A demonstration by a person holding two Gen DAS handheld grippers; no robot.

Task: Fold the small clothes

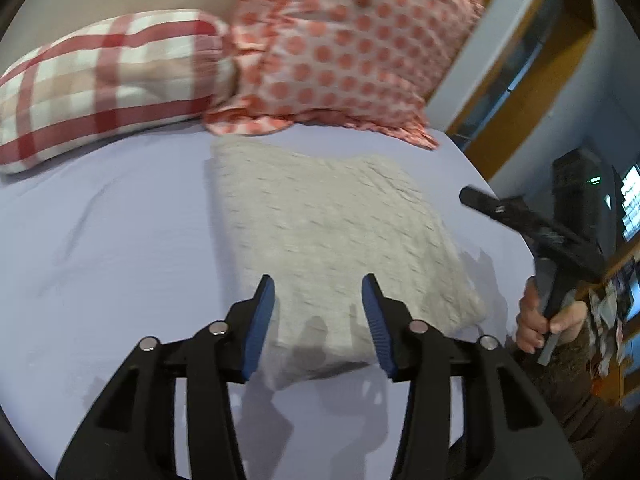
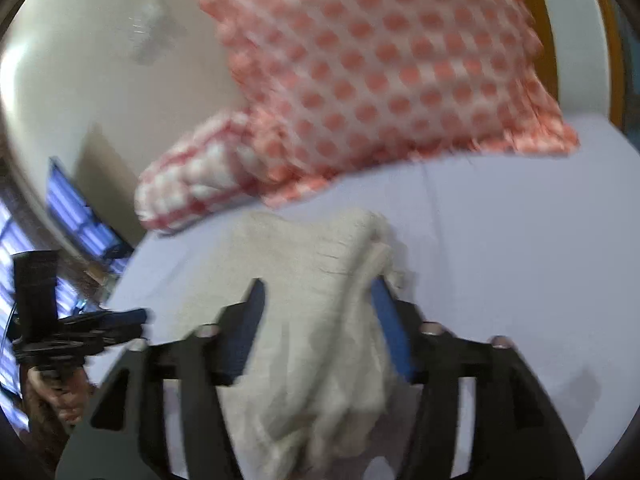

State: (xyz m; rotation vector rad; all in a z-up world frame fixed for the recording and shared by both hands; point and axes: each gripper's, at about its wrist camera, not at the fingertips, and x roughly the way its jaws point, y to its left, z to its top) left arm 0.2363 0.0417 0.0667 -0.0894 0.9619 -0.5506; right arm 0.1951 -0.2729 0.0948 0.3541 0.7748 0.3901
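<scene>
A cream knitted garment (image 1: 332, 240) lies folded into a rough rectangle on the lilac bed sheet (image 1: 120, 240). My left gripper (image 1: 318, 296) is open and empty, hovering above the garment's near edge. My right gripper (image 2: 318, 304) is open above the garment (image 2: 320, 320), which bunches between its fingers; the view is blurred. The right gripper also shows in the left wrist view (image 1: 532, 224) at the right, off the bed's edge, held by a hand. The left gripper shows in the right wrist view (image 2: 80, 328) at the far left.
A red-checked pillow (image 1: 104, 84) and a pink dotted pillow (image 1: 344, 48) lie at the head of the bed. The bed's right edge (image 1: 480, 176) borders a yellow-framed wall and shelves. A wall (image 2: 100, 60) stands behind the pillows.
</scene>
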